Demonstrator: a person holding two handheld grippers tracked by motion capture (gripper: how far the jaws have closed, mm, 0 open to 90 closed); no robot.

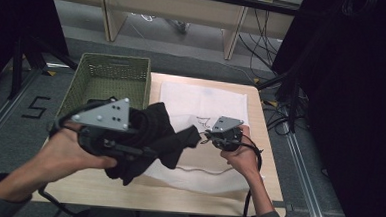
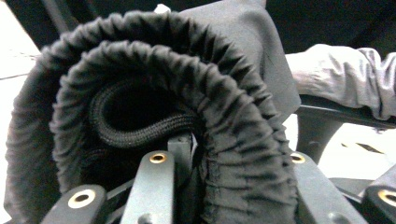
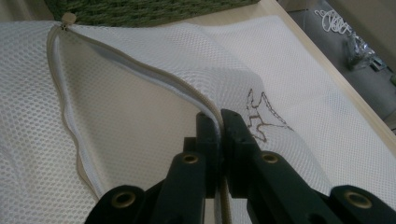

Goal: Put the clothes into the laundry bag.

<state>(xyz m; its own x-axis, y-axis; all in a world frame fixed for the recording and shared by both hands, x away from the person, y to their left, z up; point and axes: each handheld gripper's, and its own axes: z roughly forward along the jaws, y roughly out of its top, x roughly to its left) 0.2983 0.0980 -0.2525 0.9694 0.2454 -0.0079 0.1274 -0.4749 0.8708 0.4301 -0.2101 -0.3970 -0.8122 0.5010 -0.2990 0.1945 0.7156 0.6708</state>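
A white mesh laundry bag (image 1: 201, 104) lies flat on the wooden table (image 1: 263, 157), its beige zipper (image 3: 140, 74) open along one edge. My right gripper (image 3: 218, 122) is shut on the bag's zipper edge and lifts it a little; in the high view this right gripper (image 1: 210, 134) sits over the bag's middle. A black garment (image 1: 154, 136) with a gathered elastic band (image 2: 224, 107) hangs bunched over the table's left part. My left gripper (image 1: 144, 148) holds it, jaws closed on the fabric (image 2: 187, 140).
A green woven basket (image 1: 110, 81) stands at the table's far left corner, touching the mesh bag's edge. Cables (image 1: 265, 32) and dark equipment lie on the floor beyond and to the right of the table.
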